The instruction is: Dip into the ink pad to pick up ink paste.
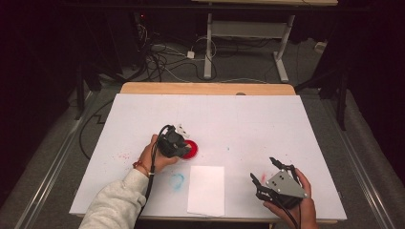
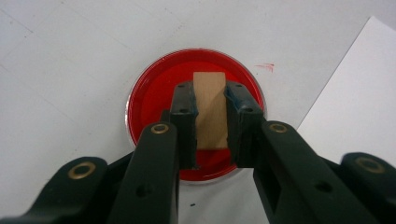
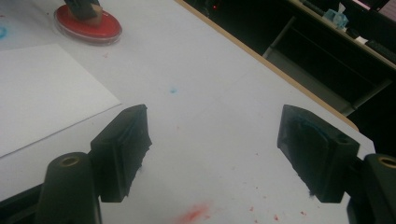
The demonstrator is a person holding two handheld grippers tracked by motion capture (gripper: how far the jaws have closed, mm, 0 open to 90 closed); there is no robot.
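A round clear dish of red paint point(image 2: 154, 88) sits on the white table cover; it lies left of centre in the high view as the red dish point(image 1: 193, 149), and far off as the red dish point(image 3: 100, 24). My left gripper point(image 2: 210, 95) is shut on a small wooden block point(image 2: 209, 112) that stands in the red paint. In the high view the left gripper point(image 1: 180, 147) hangs over the dish's left rim. My right gripper point(image 3: 212, 137) is open with nothing between its jaws, held low over the table near the front right, where the high view shows the right gripper point(image 1: 268, 172).
A white sheet of paper point(image 1: 206, 190) lies near the front edge between the hands. A blue smear point(image 1: 177, 181) marks the cover beside the sheet, and red specks point(image 3: 196, 213) lie under the right gripper. The wooden table edge point(image 1: 205, 88) runs along the far side.
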